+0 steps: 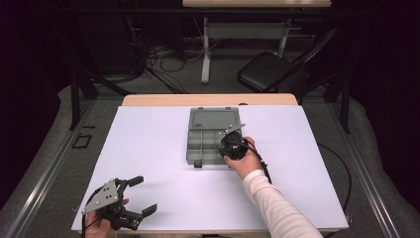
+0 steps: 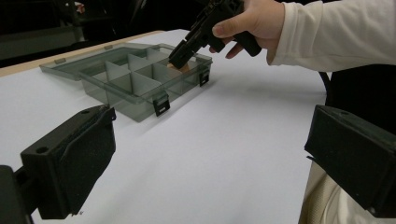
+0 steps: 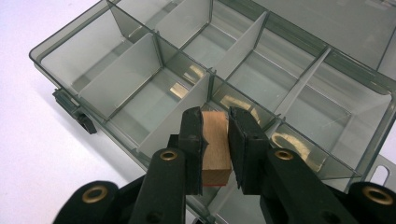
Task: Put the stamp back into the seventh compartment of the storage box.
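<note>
Pale wood is what I see clamped between my right gripper (image 3: 215,140): a small wooden block (image 3: 215,148), pinched on two opposite faces by the black pads, its top and front edge left bare. I judge the grip is taken across the block's narrow width so it can drop straight down between the dividers without the jaws fouling them.

Just under and beyond the block lies the smoky clear plastic organiser box (image 3: 56,56), open, its compartments bare as far as I can see. The block hangs over the near row, above the rim of the compartment on the side nearest my right hand (image 1: 241,159), not yet resting on the floor of any cell; whether it touches a divider I cannot tell. The box's lid (image 1: 212,118) lies folded flat on the far side, away from the gripper, which keeps the approach from above free.

Off to the side, well apart from the box, my left gripper (image 1: 137,195) waits near the table's (image 1: 307,163) close edge with its jaws spread wide and nothing between them, presumably parked clear of the work.
</note>
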`<action>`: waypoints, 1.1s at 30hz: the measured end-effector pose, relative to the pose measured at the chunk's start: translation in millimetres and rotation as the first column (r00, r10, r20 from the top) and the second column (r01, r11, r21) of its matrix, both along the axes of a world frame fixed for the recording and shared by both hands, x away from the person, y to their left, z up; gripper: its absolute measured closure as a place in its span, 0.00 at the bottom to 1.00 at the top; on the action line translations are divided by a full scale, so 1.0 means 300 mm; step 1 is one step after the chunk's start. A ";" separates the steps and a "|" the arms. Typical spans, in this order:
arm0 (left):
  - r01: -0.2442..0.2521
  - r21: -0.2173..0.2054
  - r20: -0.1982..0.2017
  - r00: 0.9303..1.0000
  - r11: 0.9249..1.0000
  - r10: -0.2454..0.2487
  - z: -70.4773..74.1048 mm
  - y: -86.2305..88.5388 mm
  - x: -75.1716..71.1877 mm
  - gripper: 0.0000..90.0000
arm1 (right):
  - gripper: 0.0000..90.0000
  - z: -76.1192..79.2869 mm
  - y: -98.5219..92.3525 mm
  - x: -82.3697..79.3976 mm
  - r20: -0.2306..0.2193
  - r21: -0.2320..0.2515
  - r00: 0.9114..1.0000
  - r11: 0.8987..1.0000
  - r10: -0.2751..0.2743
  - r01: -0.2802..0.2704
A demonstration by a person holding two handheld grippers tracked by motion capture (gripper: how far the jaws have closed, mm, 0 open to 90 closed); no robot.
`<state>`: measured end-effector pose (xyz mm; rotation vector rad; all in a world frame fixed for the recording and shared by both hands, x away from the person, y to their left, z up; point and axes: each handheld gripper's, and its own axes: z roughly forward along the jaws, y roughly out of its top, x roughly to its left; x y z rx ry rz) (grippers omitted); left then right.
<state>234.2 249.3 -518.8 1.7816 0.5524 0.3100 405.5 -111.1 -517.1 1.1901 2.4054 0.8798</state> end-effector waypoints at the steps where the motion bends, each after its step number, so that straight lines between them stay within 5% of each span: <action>1: 0.000 0.000 0.000 1.000 1.000 0.000 0.000 0.000 0.000 0.02 | 0.84 0.000 0.000 0.000 0.000 0.000 1.000 1.000 0.000 0.000; 33: 0.001 0.001 -0.003 1.000 1.000 -0.001 -0.002 -0.002 0.002 0.02 | 0.69 0.057 -0.006 -0.043 0.058 0.025 0.998 0.999 0.038 -0.040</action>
